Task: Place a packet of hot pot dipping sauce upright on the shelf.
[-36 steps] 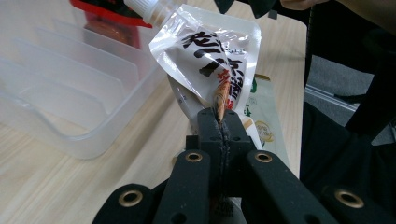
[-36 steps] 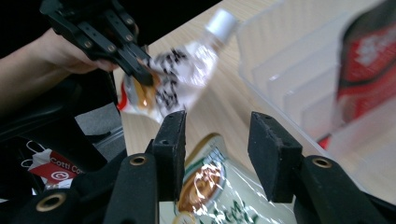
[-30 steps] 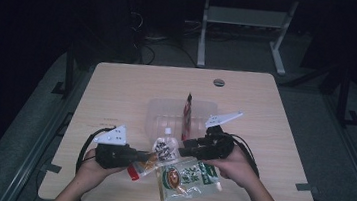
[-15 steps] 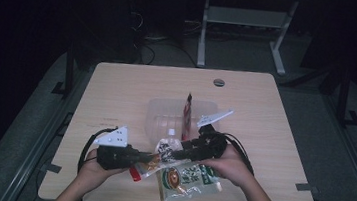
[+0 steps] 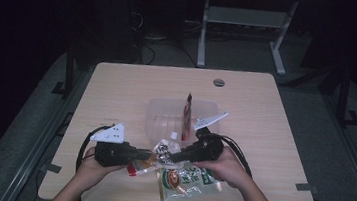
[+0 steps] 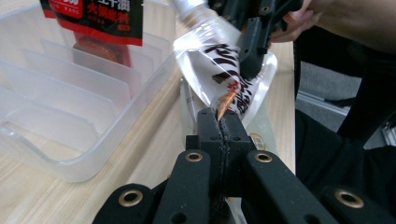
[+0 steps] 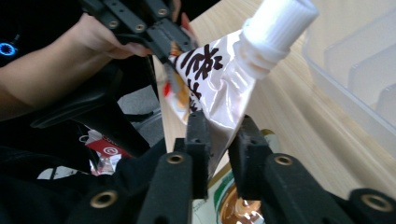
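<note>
left jaws: pressed together on the bottom edge of the clear spouted pouch with black lettering and a white screw cap (image 6: 224,77); the left gripper (image 6: 219,122) clamps it at an orange-printed corner.
right jaws: have just been closing, with the pouch's side between them; in the right gripper view a gap shows between the pads of the right gripper (image 7: 219,128), so i judge the film not yet pinched.
pouch, place: lifted off the table between the two grippers, in front of the person, just short of the tray; seen at (image 5: 164,149) in the high view.
pouch, long axis: runs from the left jaws up and away to the cap (image 7: 280,23), which points towards the tray.
key relation: the pouch lies straight ahead of both sets of jaws, left on its bottom end, right on its flank nearer the cap; the right hand is nearer the tray.
clear plastic divided tray (image 5: 162,116): just beyond the pouch, slots open, one red sachet (image 5: 187,109) standing upright in it.
green and white flat packet (image 5: 188,179): lying on the light wooden table (image 5: 117,89) under the right hand.
judged step: steadying the pouch for transfer to a tray slot.
</note>
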`<state>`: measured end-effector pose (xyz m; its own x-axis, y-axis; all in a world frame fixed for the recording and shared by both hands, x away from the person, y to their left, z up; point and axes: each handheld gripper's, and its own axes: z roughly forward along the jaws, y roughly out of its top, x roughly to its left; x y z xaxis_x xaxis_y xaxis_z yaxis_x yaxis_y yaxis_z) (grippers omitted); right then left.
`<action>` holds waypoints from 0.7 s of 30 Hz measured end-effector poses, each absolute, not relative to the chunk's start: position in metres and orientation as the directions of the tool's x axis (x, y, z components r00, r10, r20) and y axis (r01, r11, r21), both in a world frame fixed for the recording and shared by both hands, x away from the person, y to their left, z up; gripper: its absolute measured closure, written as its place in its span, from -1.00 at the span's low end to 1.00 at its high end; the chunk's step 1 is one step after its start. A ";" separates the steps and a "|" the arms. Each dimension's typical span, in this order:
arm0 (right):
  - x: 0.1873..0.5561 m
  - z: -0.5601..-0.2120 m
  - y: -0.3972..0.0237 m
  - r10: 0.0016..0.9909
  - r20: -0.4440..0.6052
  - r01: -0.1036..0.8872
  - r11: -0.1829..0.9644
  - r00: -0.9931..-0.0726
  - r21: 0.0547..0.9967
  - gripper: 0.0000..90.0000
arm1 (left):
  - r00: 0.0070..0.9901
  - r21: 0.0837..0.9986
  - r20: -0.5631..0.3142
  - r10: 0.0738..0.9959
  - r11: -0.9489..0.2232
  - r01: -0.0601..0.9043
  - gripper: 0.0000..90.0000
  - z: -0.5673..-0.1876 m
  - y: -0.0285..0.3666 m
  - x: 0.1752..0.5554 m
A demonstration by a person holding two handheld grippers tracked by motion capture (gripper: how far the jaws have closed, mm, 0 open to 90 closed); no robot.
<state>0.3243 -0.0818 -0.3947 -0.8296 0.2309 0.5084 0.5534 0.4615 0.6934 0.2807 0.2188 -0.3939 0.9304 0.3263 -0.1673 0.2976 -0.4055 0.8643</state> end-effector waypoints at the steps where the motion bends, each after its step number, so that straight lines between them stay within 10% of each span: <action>1: 0.324 -0.395 -0.081 0.223 0.517 0.557 0.456 -0.826 0.694 0.82 | 0.930 0.864 -0.167 0.326 -0.406 0.298 0.99 -0.394 0.219 0.281; 8: 0.323 -0.395 -0.080 0.198 0.522 0.551 0.445 -0.829 0.706 0.97 | 0.924 0.862 -0.178 0.339 -0.400 0.313 0.91 -0.400 0.220 0.284; 16: 0.321 -0.393 -0.079 0.202 0.527 0.559 0.419 -0.825 0.715 1.00 | 0.903 0.863 -0.123 0.412 -0.406 0.302 -0.04 -0.396 0.225 0.283; 21: 0.322 -0.390 -0.084 0.189 0.542 0.569 0.383 -0.819 0.727 1.00 | 0.891 0.866 -0.080 0.447 -0.411 0.284 0.31 -0.390 0.238 0.278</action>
